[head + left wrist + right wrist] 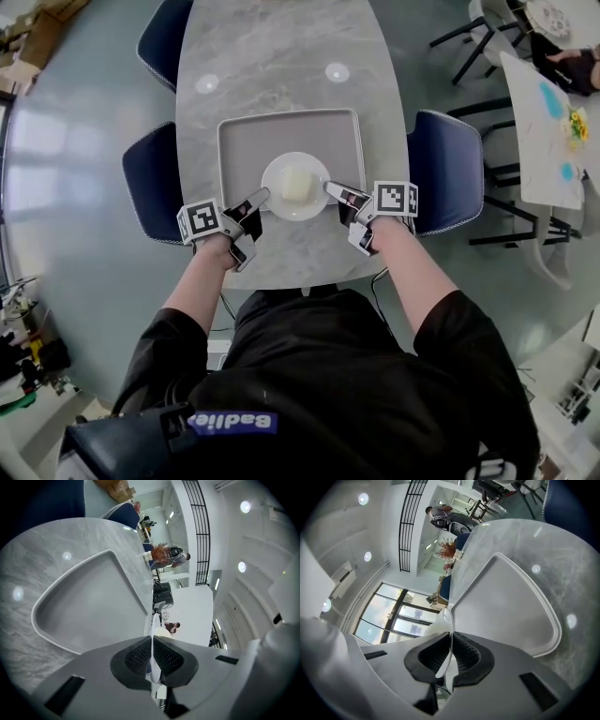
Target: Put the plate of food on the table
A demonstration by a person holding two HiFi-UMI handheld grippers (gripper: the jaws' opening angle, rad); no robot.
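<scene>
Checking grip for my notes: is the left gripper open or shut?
Shut on the plate: in the left gripper view, the left gripper's pads press both faces of its white rim.

open: far tabletop (272, 47) | sides: left chair (153, 183), right chair (450, 169) | centre: tray (239, 141)

Both forearms reach forward from black sleeves, elbows out. The left gripper (262, 195) and right gripper (333, 190) angle inward toward each other, tipped slightly down, each with its jaws clamped on an opposite edge of the plate (298, 215).
</scene>
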